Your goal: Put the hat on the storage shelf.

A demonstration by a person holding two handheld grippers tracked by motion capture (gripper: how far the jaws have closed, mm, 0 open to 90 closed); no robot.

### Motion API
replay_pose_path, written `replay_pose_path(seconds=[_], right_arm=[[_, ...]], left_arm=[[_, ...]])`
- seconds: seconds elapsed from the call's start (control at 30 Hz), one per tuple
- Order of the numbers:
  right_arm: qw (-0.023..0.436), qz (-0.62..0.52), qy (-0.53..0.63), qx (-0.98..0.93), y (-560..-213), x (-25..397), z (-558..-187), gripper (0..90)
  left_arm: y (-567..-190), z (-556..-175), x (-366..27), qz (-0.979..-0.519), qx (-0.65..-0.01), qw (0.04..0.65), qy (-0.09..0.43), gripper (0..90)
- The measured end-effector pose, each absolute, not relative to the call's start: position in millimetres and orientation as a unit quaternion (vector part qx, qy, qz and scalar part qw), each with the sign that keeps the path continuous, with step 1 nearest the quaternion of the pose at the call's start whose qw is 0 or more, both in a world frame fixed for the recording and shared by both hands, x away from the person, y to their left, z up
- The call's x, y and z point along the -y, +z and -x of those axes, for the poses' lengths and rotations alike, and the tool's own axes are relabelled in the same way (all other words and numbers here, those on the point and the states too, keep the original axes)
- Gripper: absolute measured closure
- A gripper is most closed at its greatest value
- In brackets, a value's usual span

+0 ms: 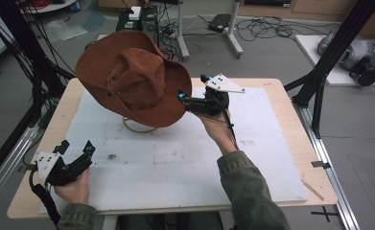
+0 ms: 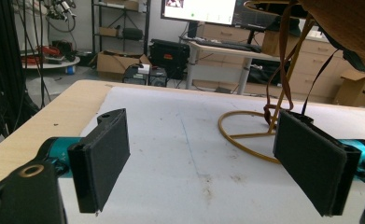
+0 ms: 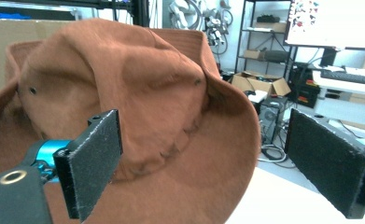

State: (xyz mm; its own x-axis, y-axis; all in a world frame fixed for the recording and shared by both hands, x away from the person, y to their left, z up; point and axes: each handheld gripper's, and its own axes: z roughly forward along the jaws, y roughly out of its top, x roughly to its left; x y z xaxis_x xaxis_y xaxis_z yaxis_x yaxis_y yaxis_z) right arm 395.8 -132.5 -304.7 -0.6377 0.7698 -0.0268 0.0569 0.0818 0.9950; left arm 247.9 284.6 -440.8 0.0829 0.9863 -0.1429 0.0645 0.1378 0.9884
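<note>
At the bench's (image 1: 281,96) near edge, the left gripper (image 1: 75,153) rests idle with jaws spread on nothing. Farther in, the right gripper (image 1: 187,98) reaches the brim of a brown hat (image 1: 132,76) perched tilted on a yellow wire stand (image 2: 245,133), jaws wide and not gripping. A nudge there could likely tip the hat off, or snag its dangling cord (image 2: 283,60).
</note>
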Motion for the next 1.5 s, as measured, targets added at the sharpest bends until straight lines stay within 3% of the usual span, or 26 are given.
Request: replay_pose_path(seconds=[1.5], right_arm=[[0.374,-0.418,0.562,-0.608,-382.8,265.0,-323.4,10.6]], left_arm=[[-442.4,-249.7,-279.2,-0.507,-0.522,0.541,0.422,18.6]])
